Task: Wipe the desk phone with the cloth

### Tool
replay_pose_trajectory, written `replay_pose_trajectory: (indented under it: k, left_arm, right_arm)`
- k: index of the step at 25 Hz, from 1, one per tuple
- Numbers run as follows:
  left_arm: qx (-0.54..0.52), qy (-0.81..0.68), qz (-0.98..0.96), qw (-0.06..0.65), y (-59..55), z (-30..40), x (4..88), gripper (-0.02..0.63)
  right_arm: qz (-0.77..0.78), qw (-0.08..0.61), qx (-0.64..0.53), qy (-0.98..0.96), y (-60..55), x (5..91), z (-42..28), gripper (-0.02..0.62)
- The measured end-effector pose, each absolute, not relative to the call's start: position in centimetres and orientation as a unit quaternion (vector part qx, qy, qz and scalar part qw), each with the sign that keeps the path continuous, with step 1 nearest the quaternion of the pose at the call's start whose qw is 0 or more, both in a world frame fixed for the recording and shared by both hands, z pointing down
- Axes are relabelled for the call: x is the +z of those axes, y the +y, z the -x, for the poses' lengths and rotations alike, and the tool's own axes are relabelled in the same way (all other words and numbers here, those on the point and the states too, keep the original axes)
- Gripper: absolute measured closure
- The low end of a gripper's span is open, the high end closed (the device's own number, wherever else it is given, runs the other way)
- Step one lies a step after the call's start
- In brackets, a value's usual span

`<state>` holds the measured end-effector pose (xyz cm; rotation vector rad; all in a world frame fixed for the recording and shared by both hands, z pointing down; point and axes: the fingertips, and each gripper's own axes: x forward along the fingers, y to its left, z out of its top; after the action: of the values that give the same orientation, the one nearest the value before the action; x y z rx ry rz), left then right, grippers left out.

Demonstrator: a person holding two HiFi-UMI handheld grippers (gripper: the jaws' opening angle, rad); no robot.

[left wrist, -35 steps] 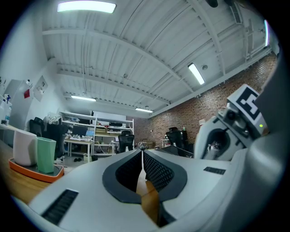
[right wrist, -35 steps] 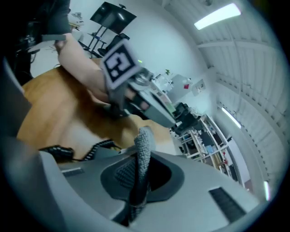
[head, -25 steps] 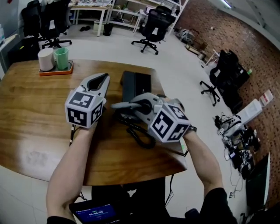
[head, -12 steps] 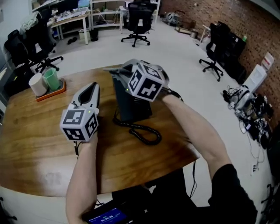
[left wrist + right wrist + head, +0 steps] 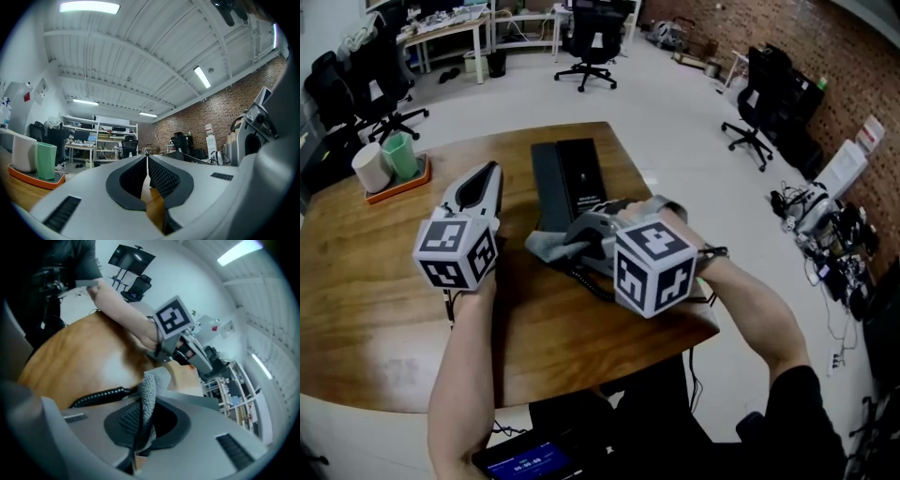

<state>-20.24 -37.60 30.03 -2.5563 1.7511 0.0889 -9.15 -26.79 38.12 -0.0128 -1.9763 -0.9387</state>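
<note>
Right gripper clamped on the grey cloth at the near end of the desk phone; left gripper closed on nothing.
The desk phone is black and sits at the far middle of the wooden table; its coiled cord runs under the right gripper; the cloth sticks out to the left past the jaw tips; the left gripper is just left of the phone, jaws together and pointing far; an orange tray with a white cup and a green cup stands at the far left.
</note>
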Motion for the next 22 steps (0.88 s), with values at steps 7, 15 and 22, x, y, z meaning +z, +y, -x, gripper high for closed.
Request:
replay_pose_trajectory:
  k: [7, 15, 22]
  left_arm:
    - [0.03, 0.565, 0.824, 0.019, -37.4, 20.5, 30.1, 0.606]
    - [0.031, 0.565, 0.824, 0.02, -37.2, 20.2, 30.0, 0.606]
    - [0.028, 0.563, 0.826, 0.022, -37.4, 20.0, 29.8, 0.606]
  right_arm:
    - [-0.2, 0.357, -0.321, -0.854, -38.9, 30.0, 11.2, 0.569]
    - [-0.258, 0.368, -0.315, -0.836, -45.2, 29.9, 12.8, 0.571]
    - [-0.149, 0.416, -0.37, -0.817, -37.4, 33.4, 11.5, 0.571]
